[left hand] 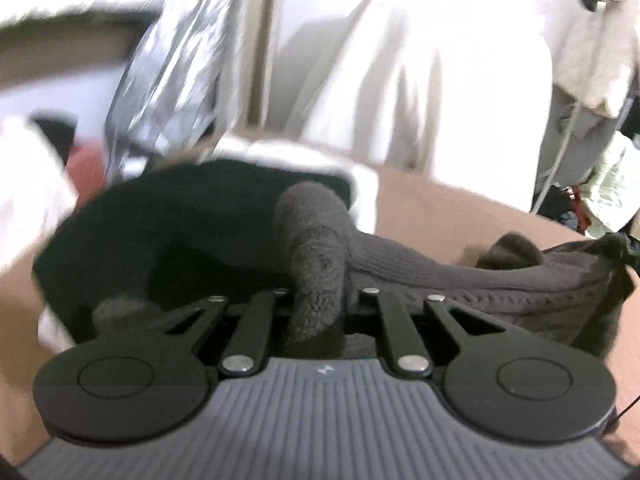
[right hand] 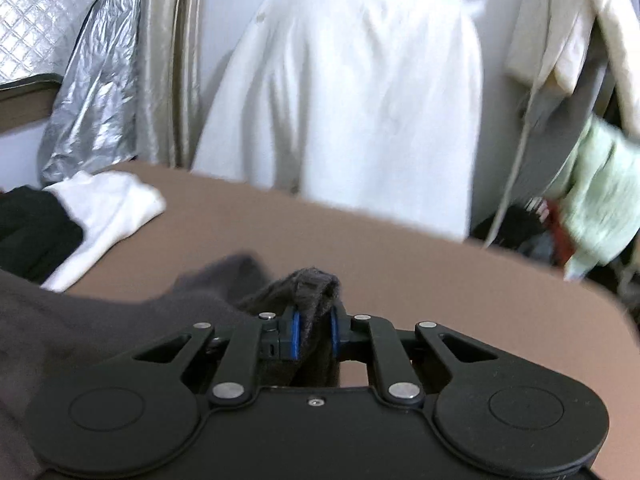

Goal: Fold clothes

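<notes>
Grey knitwear, a dark sweater [left hand: 440, 280], is pinched at two points above a brown table [right hand: 360, 240]: the left gripper [left hand: 318, 304] is clamped on one bunched fold and the right gripper [right hand: 314, 330] has its blue pads [right hand: 295, 334] closed on another, likely to lift and spread the garment before folding. Most of it sags on the tabletop between them. A black garment [left hand: 180, 220] and white cloth [right hand: 108, 208] lie at the far left; pale clothes [right hand: 360, 100] and silver quilted sheeting [right hand: 80, 92] hang behind.
</notes>
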`<state>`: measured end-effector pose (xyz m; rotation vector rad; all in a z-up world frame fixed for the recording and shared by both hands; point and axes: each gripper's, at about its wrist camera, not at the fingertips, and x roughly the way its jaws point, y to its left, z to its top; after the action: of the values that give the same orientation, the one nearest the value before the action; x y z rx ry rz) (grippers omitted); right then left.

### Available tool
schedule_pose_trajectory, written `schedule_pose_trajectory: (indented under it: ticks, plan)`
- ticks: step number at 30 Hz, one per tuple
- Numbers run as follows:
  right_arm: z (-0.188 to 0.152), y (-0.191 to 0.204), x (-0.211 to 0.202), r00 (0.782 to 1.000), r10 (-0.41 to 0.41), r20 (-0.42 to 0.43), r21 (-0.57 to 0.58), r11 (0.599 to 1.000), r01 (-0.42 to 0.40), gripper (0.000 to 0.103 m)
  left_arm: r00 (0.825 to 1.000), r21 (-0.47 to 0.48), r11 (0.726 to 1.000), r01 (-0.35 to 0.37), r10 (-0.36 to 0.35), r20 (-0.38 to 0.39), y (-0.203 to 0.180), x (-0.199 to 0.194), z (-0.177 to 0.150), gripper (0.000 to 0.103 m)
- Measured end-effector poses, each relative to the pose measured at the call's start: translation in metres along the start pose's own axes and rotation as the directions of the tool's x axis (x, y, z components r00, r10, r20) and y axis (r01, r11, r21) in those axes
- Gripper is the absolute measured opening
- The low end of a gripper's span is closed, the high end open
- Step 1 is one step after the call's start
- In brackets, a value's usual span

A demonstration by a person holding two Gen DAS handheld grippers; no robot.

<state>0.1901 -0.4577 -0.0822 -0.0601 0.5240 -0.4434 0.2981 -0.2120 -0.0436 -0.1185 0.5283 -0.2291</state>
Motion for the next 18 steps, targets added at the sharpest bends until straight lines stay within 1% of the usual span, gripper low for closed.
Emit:
schedule_pose_trajectory:
  ticks: [1,2,4,5,7,8,9,10,11,12,13,14,15,16,18]
  plan:
    - [0.011,-0.009,-0.003,0.999,-0.033,0.028,-0.016,0.999,0.033,0.011,0.999,0.013,1.0,0.002,-0.003,0.032,-0.009,0.0,0.014,0.01]
    - [0.025,-0.02,-0.006,0.996,-0.068,0.065,-0.027,0.997,0.07,0.008,0.998,0.011,1.0,0.005,-0.006,0.062,-0.017,0.001,0.031,0.01]
    - [0.053,-0.044,-0.017,0.984,-0.108,0.141,-0.021,0.994,0.112,0.008,0.992,0.015,1.0,0.009,-0.011,0.124,-0.034,0.006,0.065,0.01]
    - [0.066,-0.053,-0.021,0.975,-0.126,0.181,-0.015,0.991,0.131,0.008,0.987,0.036,0.999,0.008,-0.013,0.157,-0.045,0.013,0.081,0.01]
    - [0.089,-0.067,-0.025,0.95,-0.176,0.26,-0.001,0.983,0.182,0.008,0.976,0.095,0.995,-0.009,-0.012,0.216,-0.071,0.03,0.111,0.011]
    - [0.098,-0.076,-0.022,0.94,-0.198,0.278,0.036,0.98,0.196,0.008,0.978,0.121,0.993,-0.015,-0.01,0.206,-0.084,0.046,0.122,0.012]
    - [0.104,-0.087,-0.015,0.941,-0.206,0.268,0.073,0.978,0.194,0.01,0.983,0.131,0.991,-0.028,0.004,0.183,-0.094,0.064,0.13,0.018]
    - [0.105,-0.1,0.002,0.96,-0.186,0.209,0.111,0.98,0.165,0.012,0.99,0.113,0.992,-0.054,0.039,0.132,-0.1,0.087,0.134,0.034]
    - [0.106,-0.112,0.019,0.975,-0.162,0.15,0.151,0.979,0.139,0.014,0.994,0.099,0.991,-0.085,0.078,0.073,-0.105,0.111,0.135,0.044]
    - [0.107,-0.125,0.036,0.987,-0.134,0.091,0.192,0.975,0.115,0.018,0.993,0.093,0.989,-0.117,0.117,0.008,-0.107,0.132,0.13,0.05]
    - [0.103,-0.136,0.051,0.993,-0.114,0.032,0.244,0.964,0.103,0.025,0.989,0.095,0.986,-0.136,0.14,-0.035,-0.107,0.143,0.12,0.05]
    - [0.09,-0.146,0.061,0.994,-0.11,-0.028,0.314,0.943,0.113,0.028,0.986,0.097,0.985,-0.146,0.153,-0.073,-0.104,0.148,0.107,0.05]
    - [0.074,-0.154,0.066,0.994,-0.086,-0.072,0.379,0.919,0.107,0.032,0.982,0.095,0.985,-0.146,0.156,-0.103,-0.1,0.15,0.093,0.052]
    - [0.053,-0.156,0.061,0.996,-0.034,-0.083,0.435,0.898,0.067,0.033,0.983,0.085,0.988,-0.132,0.141,-0.118,-0.095,0.144,0.075,0.057]
    - [0.011,-0.162,0.051,0.993,0.073,-0.096,0.544,0.839,-0.009,0.034,0.982,0.06,0.992,-0.109,0.117,-0.148,-0.082,0.132,0.039,0.062]
